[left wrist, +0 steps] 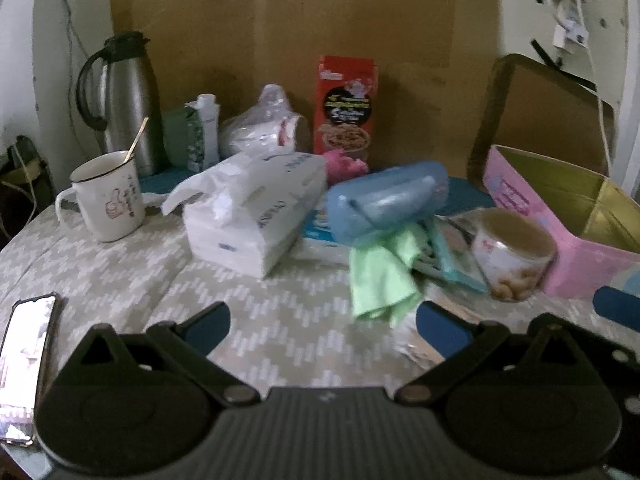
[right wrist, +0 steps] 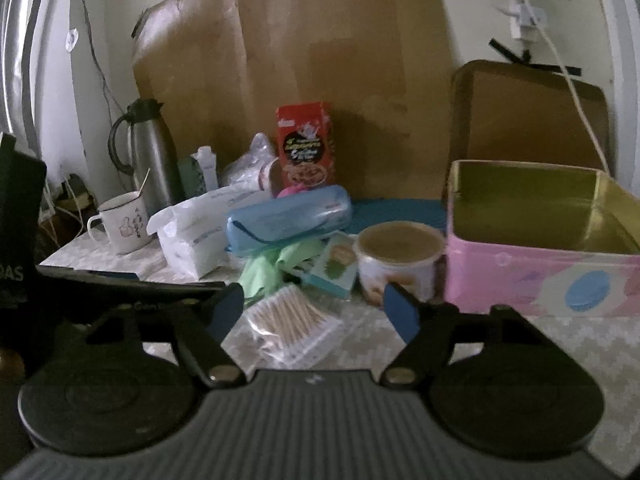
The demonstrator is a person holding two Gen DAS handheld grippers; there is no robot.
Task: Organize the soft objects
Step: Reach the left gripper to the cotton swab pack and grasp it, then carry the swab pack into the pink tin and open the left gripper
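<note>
We list the counter, spread with a grey-and-white zigzag cloth, taking the open pink metal tin with the gold inside as our landmark.

- Left gripper: jaws stand wide apart over bare cloth, nothing between them.
- Right gripper: jaws parted, with a clear packet of cotton swabs lying on the cloth below and between them; the pads do not press on it.
- Crumpled light green cloth: left of the tin, beyond the round can, its top tucked under the blue case.
- Translucent blue plastic case: left of the tin, resting on the green cloth and other flat packets.
- White soft pack of tissues: further left of the tin, touching or just beside the blue case; we cannot tell which.
- Round white can with a tan lid: just beside the tin's left wall.
- Small teal-edged carton: left of the can, touching the green cloth.
- White enamel mug with a spoon in it: far left of the tin.
- Steel jug with a black handle: behind the mug.
- Red cereal box: upright at the back, against brown cardboard.
- Pink soft item: at the foot of the red box, mostly hidden.
- Phone: at the near left edge, well apart from the tin.
</note>
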